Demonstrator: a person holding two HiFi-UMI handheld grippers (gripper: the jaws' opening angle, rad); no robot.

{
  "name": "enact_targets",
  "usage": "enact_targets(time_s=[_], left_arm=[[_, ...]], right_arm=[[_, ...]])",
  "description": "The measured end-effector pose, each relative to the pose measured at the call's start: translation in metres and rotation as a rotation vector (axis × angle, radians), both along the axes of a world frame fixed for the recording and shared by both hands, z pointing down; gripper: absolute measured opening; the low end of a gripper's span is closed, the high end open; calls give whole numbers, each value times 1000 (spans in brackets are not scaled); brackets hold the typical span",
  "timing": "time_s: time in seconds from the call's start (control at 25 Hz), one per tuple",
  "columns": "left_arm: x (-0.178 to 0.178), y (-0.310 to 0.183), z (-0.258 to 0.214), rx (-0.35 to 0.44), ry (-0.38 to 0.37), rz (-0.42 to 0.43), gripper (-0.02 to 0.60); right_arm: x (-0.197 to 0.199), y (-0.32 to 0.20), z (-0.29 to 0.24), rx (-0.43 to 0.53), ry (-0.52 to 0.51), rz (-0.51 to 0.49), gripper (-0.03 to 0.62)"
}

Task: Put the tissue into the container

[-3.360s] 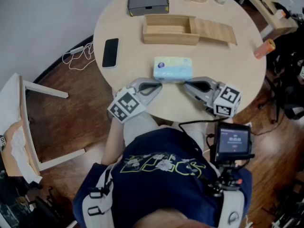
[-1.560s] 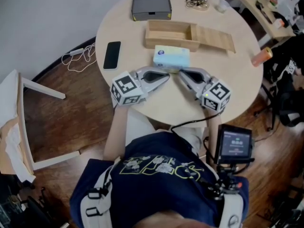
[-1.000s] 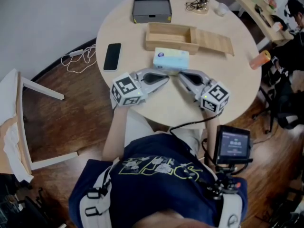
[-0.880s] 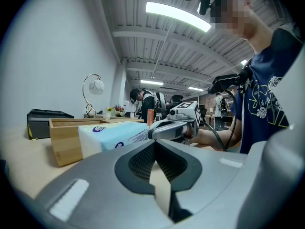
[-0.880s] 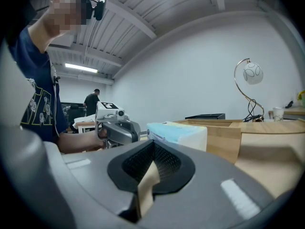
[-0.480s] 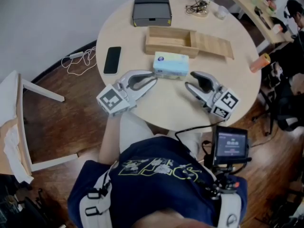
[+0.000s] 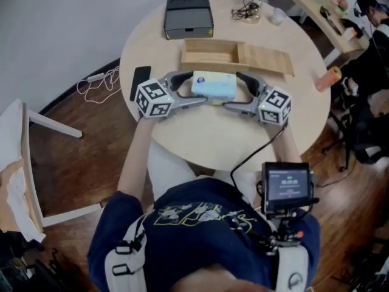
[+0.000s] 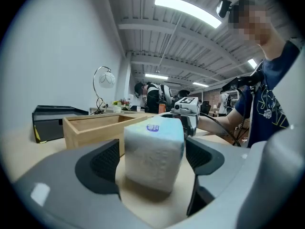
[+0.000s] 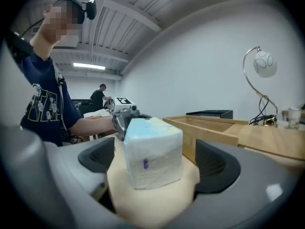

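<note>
A pale blue tissue pack (image 7: 213, 85) lies on the round table (image 7: 206, 139), just in front of the open wooden box (image 7: 209, 52). My left gripper (image 7: 189, 90) straddles the pack's left end and my right gripper (image 7: 238, 93) its right end. Both sets of jaws are opening. In the left gripper view the tissue pack (image 8: 155, 156) stands between the pads (image 8: 105, 159) with gaps on either side. The right gripper view shows the same: the tissue pack (image 9: 152, 151) sits clear of both pads (image 9: 217, 163). The wooden box (image 9: 209, 128) lies just beyond.
The box's slid-out lid (image 7: 265, 58) lies to its right. A black case (image 7: 188, 16) and cables (image 7: 246, 11) sit at the table's far edge, a phone (image 7: 139, 78) at its left. An orange cylinder (image 7: 325, 78) stands off the right edge. A white frame (image 7: 36, 126) stands on the floor.
Both grippers have swung from the near side of the pack out to its two ends. Their jaws, shut a second ago, now stand wide around it. The pack stays on the table.
</note>
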State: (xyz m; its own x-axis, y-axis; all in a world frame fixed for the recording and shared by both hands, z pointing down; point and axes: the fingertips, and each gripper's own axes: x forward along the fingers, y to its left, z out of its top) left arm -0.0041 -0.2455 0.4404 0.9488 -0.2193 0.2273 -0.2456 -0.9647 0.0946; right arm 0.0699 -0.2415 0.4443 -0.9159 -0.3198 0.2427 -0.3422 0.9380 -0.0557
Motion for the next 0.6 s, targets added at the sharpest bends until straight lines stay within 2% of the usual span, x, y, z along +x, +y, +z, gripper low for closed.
enact_targets(time_s=[0.08, 0.2, 0.36, 0.48, 0.6], left_arm=[[3, 2, 1, -10, -5, 49, 413], [3, -1, 4, -26, -4, 94, 411], [1, 1, -8, 11, 2, 80, 368], [-2, -3, -52, 82, 14, 61, 367], [-7, -42, -125, 172, 11, 54, 367]], right_arm=[[-6, -2, 4, -40, 20, -37, 509], [-10, -3, 2, -44, 26, -49, 382], [-11, 4, -15, 3, -11, -52, 364], [-12, -5, -54, 67, -45, -59, 362], [-21, -46, -124, 158, -45, -81, 360]])
